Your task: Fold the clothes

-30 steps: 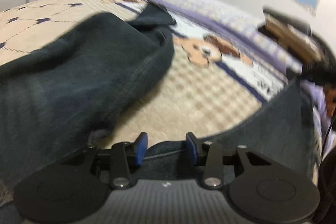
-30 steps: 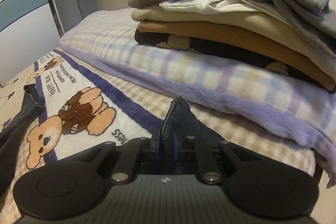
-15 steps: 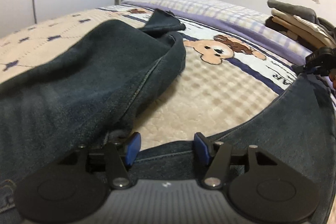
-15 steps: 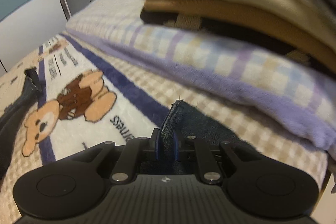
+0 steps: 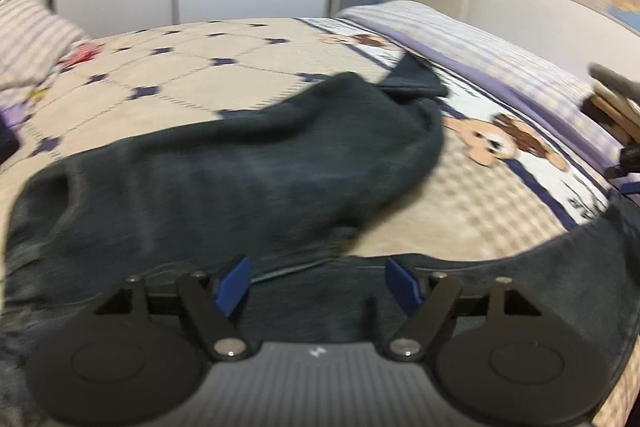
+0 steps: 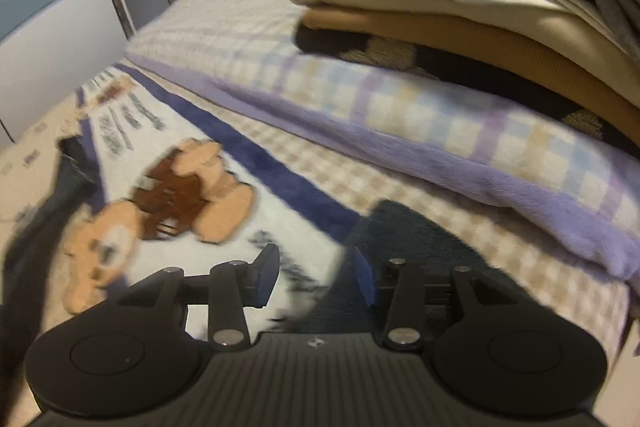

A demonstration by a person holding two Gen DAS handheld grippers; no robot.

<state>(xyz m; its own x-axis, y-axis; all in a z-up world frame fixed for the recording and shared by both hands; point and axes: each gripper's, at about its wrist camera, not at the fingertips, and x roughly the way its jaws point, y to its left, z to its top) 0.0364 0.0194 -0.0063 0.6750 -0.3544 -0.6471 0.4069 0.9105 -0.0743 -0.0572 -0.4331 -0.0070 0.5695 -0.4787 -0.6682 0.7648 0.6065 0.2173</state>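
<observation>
The right hand-held gripper (image 6: pixel 316 277) has let go of the jeans (image 5: pixel 240 179) it pinched earlier; both it and the left hand-held gripper (image 5: pixel 318 281) gape, denim spread just beneath them on the bed (image 5: pixel 460 203).

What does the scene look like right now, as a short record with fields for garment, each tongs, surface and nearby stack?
garment: dark jeans, spread across the bed, one leg bunched
left tongs: open, over the jeans
right tongs: open, nothing between the fingers, a jeans leg end lying just beyond them
surface: bear-print blanket
nearby stack: folded clothes on a purple plaid blanket
</observation>
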